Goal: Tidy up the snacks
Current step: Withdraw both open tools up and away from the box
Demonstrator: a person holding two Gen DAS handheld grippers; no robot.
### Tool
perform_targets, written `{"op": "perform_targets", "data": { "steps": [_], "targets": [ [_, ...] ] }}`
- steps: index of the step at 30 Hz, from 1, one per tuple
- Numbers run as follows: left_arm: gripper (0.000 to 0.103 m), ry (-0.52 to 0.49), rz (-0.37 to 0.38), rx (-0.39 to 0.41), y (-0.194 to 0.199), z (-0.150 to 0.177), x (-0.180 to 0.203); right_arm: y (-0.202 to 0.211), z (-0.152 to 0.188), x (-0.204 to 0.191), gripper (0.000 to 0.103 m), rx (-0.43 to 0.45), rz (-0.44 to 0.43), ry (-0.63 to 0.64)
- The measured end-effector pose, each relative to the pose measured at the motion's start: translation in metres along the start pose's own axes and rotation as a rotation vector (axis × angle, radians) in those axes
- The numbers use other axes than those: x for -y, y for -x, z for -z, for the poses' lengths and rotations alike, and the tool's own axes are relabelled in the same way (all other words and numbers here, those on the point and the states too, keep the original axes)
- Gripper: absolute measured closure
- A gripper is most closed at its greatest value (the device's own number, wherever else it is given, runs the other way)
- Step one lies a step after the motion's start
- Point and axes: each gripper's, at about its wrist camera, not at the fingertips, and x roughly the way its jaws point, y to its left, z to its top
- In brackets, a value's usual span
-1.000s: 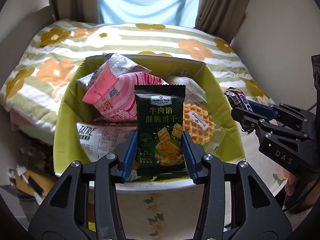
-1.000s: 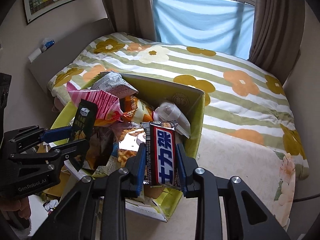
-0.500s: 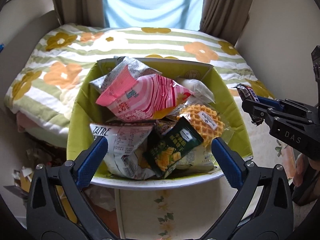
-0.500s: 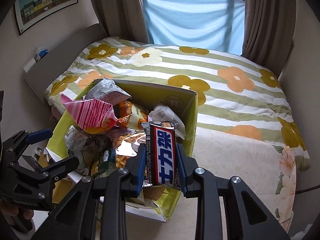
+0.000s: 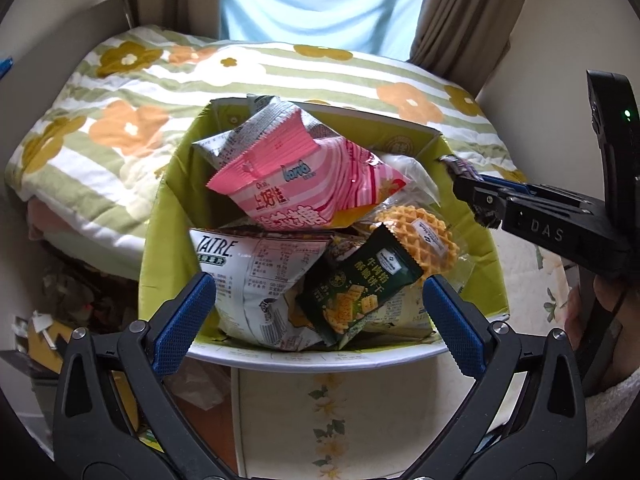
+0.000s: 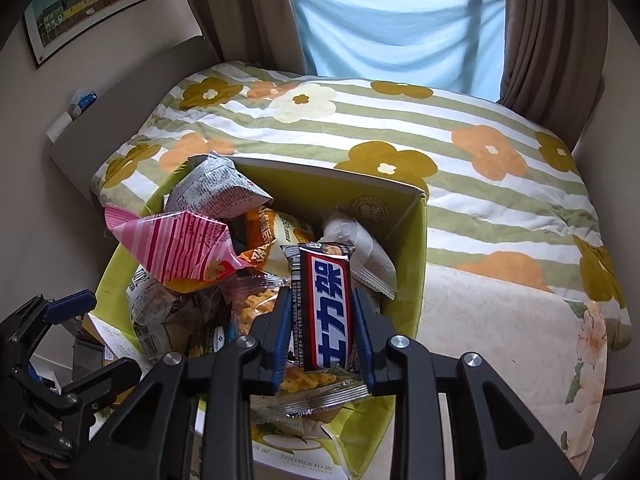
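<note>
One snack is down: our left gripper [image 5: 320, 312] stands spread over the green cracker packet [image 5: 356, 286] lying in the box [image 6: 408, 240]. Our right gripper [image 6: 322, 322] pinches the chocolate bar [image 6: 326, 304], seemingly over the box; releasing comes next.

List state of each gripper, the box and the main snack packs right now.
left gripper: open, nothing between the pads
right gripper: shut on chocolate bar
chocolate bar: held upright over the box, not yet dropped
green cracker pack: lying tilted in the box, free
waffle: wrapped, in the box
pink striped bag: sealed, on top of the pile
box: open, heaped with snacks
</note>
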Motion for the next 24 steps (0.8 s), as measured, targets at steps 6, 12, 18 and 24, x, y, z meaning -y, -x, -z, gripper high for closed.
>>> {"op": "perform_targets", "data": {
  "steps": [6, 12, 18, 24],
  "targets": [
    [0.000, 0.003, 0.002, -0.004, -0.005, 0.002, -0.004, 0.000, -0.007, 0.005, 0.000, 0.045, -0.024, -0.040],
    [0.000, 0.016, 0.022, -0.009, -0.010, 0.004, -0.012, 0.000, -0.003, 0.007, 0.000, 0.035, 0.009, -0.053],
    [0.000, 0.018, 0.001, 0.014, 0.002, 0.003, -0.013, 0.015, 0.006, 0.005, 0.000, 0.065, 0.001, -0.065],
    [0.000, -0.003, -0.029, 0.084, 0.033, 0.005, 0.003, 0.058, 0.018, 0.010, 0.000, 0.147, -0.011, -0.068]
  ]
}}
